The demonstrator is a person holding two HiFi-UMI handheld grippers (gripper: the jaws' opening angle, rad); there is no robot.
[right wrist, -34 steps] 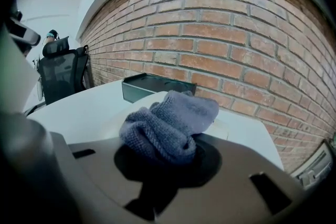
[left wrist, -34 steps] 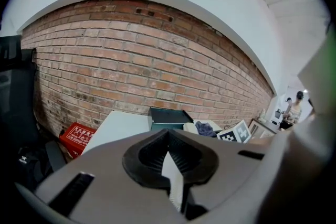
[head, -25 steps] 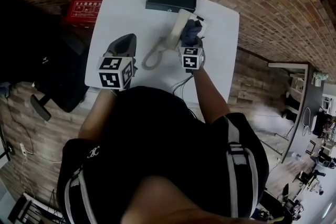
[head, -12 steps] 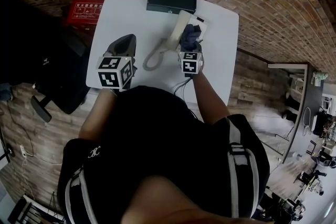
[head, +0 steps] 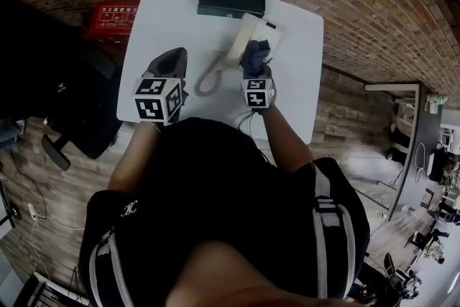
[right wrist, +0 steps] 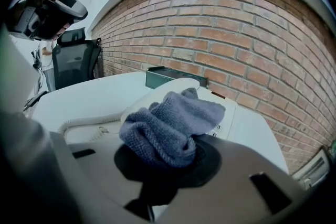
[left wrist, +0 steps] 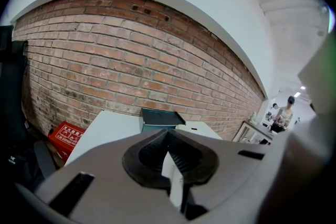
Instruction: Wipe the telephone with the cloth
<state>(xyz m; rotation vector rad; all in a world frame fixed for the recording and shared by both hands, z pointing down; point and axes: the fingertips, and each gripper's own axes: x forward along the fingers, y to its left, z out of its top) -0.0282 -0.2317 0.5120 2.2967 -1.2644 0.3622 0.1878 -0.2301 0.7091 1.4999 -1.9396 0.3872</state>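
While the right gripper (head: 256,62) clamps the grey cloth (right wrist: 170,123) over the telephone (head: 242,36), upper centre on the white table (head: 169,7), the left gripper (left wrist: 168,136) sits mid-left, jaws together, empty.

We see even, bright indoor light: the white table (head: 162,18) nearly blows out in the head view, shadows stay soft, and small ceiling lamps (left wrist: 301,93) glow far right in the left gripper view. Heavy fisheye curves the brick wall (left wrist: 131,60) and blackens the corners of both gripper views. The cloth (right wrist: 170,126) is sharp; the head view's right edge smears.
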